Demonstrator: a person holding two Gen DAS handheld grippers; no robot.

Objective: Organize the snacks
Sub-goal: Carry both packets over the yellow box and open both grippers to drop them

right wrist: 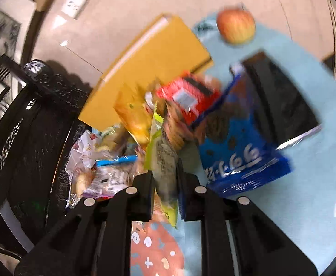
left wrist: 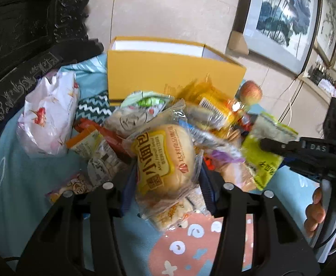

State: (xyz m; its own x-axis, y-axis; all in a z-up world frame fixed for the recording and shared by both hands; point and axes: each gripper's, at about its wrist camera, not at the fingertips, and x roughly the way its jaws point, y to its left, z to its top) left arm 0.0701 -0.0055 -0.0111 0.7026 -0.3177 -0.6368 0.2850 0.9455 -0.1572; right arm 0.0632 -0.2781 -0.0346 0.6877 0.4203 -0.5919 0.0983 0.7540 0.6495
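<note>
A pile of wrapped snacks [left wrist: 190,119] lies on a light blue cloth [left wrist: 18,184] in front of an open yellow box [left wrist: 168,73]. My left gripper [left wrist: 165,184] is shut on a packaged mini French bread [left wrist: 163,156], held between its blue pads. My right gripper [right wrist: 165,179] is shut on a green-edged snack packet [right wrist: 163,161]; it also shows in the left wrist view [left wrist: 266,145], gripping the same yellow-green packet [left wrist: 264,161]. The right wrist view is blurred by motion. The yellow box [right wrist: 149,69] stands behind the pile there.
An apple [left wrist: 250,92] sits right of the box, also in the right wrist view [right wrist: 235,26]. A blue cookie box [right wrist: 243,151] and red packet [right wrist: 188,99] lie near the right gripper. A white plastic bag [left wrist: 48,115] lies left. A dark carved chair [left wrist: 18,34] stands behind.
</note>
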